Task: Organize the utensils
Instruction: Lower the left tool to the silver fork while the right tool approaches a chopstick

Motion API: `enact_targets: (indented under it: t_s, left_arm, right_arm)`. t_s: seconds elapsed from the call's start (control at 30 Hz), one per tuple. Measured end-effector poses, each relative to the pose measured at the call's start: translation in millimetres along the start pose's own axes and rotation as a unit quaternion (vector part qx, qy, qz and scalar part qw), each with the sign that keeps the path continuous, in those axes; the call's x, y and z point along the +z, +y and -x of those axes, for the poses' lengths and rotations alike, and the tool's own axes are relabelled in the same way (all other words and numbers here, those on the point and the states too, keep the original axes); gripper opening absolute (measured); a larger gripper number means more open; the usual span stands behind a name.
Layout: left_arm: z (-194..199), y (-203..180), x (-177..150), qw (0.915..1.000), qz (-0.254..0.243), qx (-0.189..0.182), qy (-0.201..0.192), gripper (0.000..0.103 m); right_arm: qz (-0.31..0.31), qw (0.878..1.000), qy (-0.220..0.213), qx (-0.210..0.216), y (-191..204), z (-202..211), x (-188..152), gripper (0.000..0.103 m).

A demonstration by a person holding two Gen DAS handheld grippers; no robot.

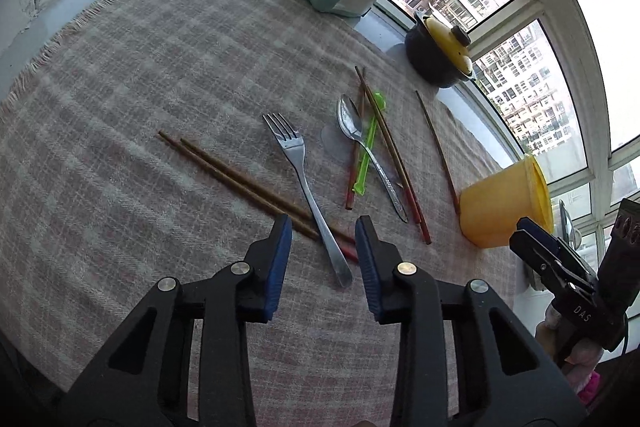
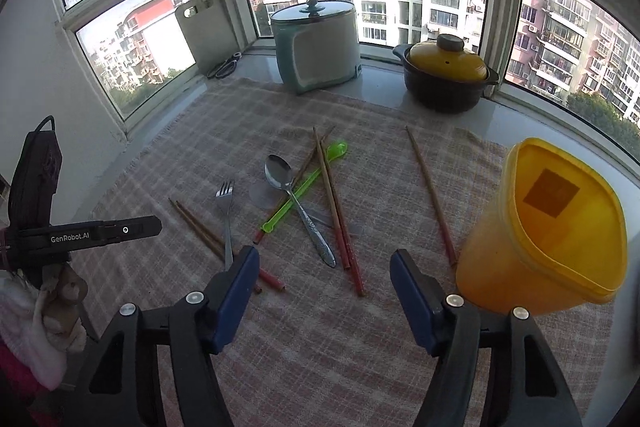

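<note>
On the checked cloth (image 1: 160, 67) lie a steel fork (image 1: 296, 163), a steel spoon (image 1: 352, 123), a green plastic spoon (image 1: 370, 143) and several brown chopsticks with red ends (image 1: 232, 175). My left gripper (image 1: 324, 227) is open just over the fork's handle end, which shows between its blue pads without touching them. My right gripper (image 2: 325, 255) stands open wider, with the spoon (image 2: 280, 171), the fork (image 2: 226, 211) and a chopstick pair (image 2: 332, 195) ahead of it. A yellow tub (image 2: 540, 227) stands upright just right of its right finger. Its pads hold nothing.
A white and teal cooker (image 2: 320, 43), a black casserole with a yellow lid (image 2: 448, 71), scissors (image 2: 226, 67) and a white board (image 2: 200, 31) stand along the window sill. One chopstick (image 2: 430, 191) lies alone near the tub. Windows close off the far side.
</note>
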State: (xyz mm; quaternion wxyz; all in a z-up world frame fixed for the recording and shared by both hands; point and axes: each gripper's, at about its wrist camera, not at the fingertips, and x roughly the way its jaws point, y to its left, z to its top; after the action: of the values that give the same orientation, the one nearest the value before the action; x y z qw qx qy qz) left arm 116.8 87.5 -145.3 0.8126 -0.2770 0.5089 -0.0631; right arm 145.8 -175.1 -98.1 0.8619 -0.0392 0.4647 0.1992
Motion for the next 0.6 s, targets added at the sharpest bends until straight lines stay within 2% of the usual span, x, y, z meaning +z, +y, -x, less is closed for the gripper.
enact_targets:
  t_s: [0.13, 0.37, 0.43, 0.6]
  left_arm:
    - [-18.8, 2.5, 6.3, 0.9999, 0.007, 0.006, 0.002, 0.027]
    - [-44.5, 7.1, 11.1, 0.9992, 0.031, 0.023, -0.006, 0.024]
    - [-48.9, 8.1, 11.5, 0.9990, 0.036, 0.027, -0.008, 0.023]
    - [-58.1, 10.9, 15.7, 0.9981, 0.046, 0.039, -0.013, 0.023]
  right_arm:
    - [-0.001, 0.999, 0.032, 0.021, -4.4, -24.4, 9.9, 0.054]
    - [0.039, 0.996, 0.072, 0.041, -5.6, -57.0, 27.1, 0.047]
    - [0.044, 0.995, 0.083, 0.044, -8.0, -65.8, 32.2, 0.042]
    - [0.053, 0.992, 0.103, 0.054, -11.8, -86.2, 44.6, 0.039]
